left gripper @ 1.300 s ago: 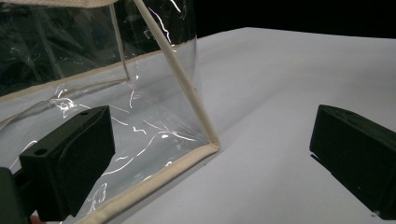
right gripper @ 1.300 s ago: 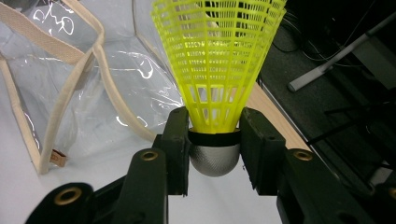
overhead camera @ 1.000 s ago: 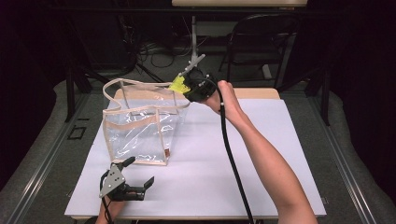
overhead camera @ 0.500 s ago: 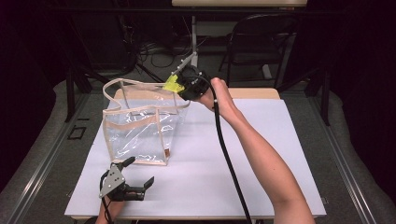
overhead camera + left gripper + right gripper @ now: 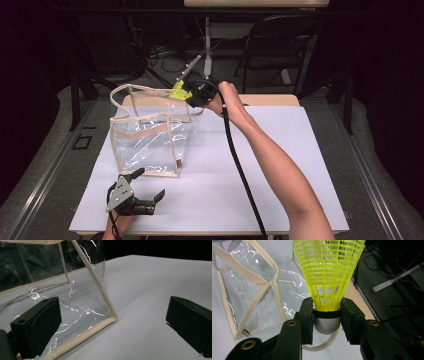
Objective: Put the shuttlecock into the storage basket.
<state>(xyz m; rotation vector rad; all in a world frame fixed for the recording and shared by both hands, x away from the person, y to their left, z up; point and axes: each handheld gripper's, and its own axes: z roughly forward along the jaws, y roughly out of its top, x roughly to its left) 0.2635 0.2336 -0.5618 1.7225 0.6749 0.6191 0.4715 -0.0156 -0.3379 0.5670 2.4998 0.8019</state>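
Clear plastic with beige trim, that's the bag [image 5: 150, 135] standing upright on your white worktop [image 5: 280, 170], toward the left half, mouth open at the top and its strap handles looping up over the rim.

Your right gripper [image 5: 192, 92] is up at the bag's far right top corner, held above the worktop, just beside the rim. Its fingers [image 5: 307, 315] are clamped on a shuttlecock [image 5: 327, 277]: they pinch the black band right above the grey rounded nose, one on each side, and the yellow mesh skirt flares out away from the gripper. In the right gripper view the skirt points up the frame with the bag's handle [image 5: 249, 280] and clear wall off to the left behind it. From the high view the yellow bit [image 5: 178, 90] sits right at the bag's edge; whether it's over the opening or just outside it, you can't really tell.

Your left gripper [image 5: 137, 197] is down near the front edge of the worktop, just in front of the bag's near bottom corner. Its fingers [image 5: 37, 325] are spread wide with nothing between them. In the left gripper view the bag's trimmed bottom corner [image 5: 112, 316] lies between the two fingers but farther off, not touching either one.
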